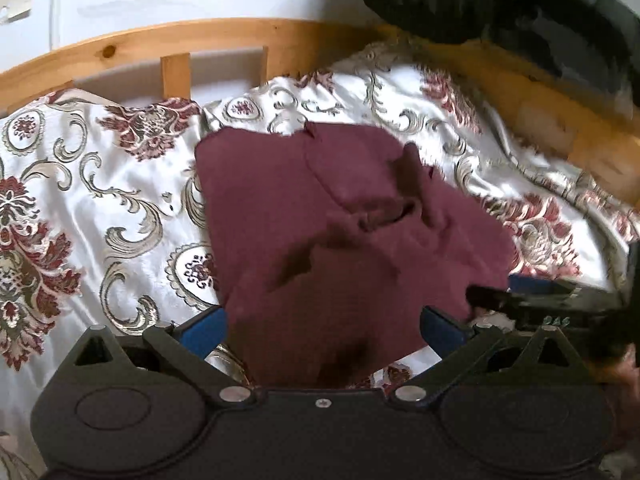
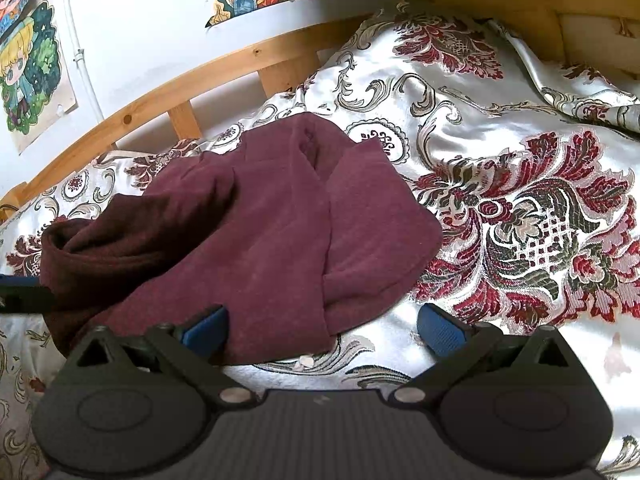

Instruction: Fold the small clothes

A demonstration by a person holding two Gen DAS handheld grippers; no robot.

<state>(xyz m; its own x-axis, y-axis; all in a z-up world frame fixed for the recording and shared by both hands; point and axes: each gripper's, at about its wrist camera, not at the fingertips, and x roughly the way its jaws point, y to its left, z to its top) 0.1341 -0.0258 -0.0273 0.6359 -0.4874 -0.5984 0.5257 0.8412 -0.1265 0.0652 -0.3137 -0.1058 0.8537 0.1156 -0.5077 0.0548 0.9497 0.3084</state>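
Maroon garment [image 2: 256, 232] lies rumpled on a floral bedspread [image 2: 520, 208] beside a wooden rail [image 2: 160, 96]. Left gripper [image 1: 324, 326] and right gripper [image 2: 322, 326] gape wide, gripping nothing.

Left wrist view: set just behind the left gripper [image 1: 322, 324], angled downward and forward across the bedspread [image 1: 100, 200] toward the wooden rail [image 1: 168, 42] and wall, close above the maroon garment [image 1: 320, 208], which fills the centre of the frame. Right wrist view: set just behind the right gripper [image 2: 322, 326], likewise tilted down over the bedspread [image 2: 500, 140] toward the rail [image 2: 224, 68] and postered wall, near the garment [image 2: 260, 232] but offset to its right side. Shared: garment, bedspread, rail and wall; each view catches the other gripper at its edge.
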